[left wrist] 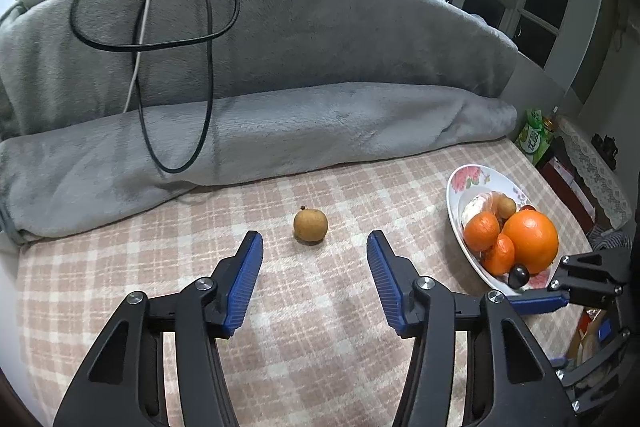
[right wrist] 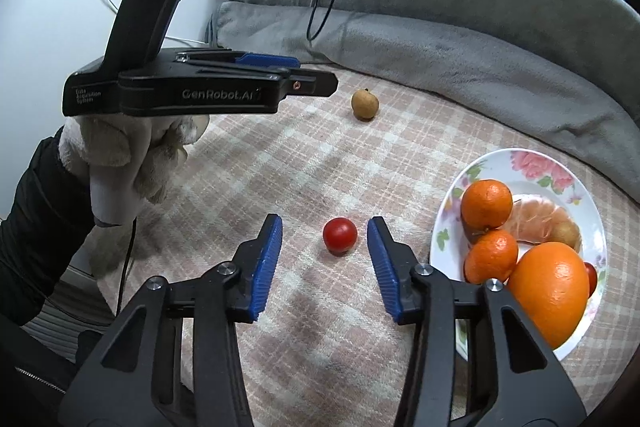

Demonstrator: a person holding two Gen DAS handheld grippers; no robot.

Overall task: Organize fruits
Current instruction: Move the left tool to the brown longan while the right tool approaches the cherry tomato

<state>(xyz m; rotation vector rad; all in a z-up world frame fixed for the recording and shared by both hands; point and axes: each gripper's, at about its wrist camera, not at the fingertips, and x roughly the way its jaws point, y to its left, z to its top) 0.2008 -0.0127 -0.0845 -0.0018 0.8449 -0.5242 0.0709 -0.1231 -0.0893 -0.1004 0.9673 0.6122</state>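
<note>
A small brown longan [left wrist: 310, 225] with a short stem stub lies alone on the checked bed cover, well apart from the flowered plate [right wrist: 516, 163]. A red cherry tomato [right wrist: 339, 235] lies on the cover just beside that plate. The plate holds a large orange [right wrist: 548, 297], two mandarins [right wrist: 486, 203], a peeled mandarin [right wrist: 540, 221], another longan [right wrist: 566, 233] and a dark grape [left wrist: 518, 275] at its near rim.
</note>
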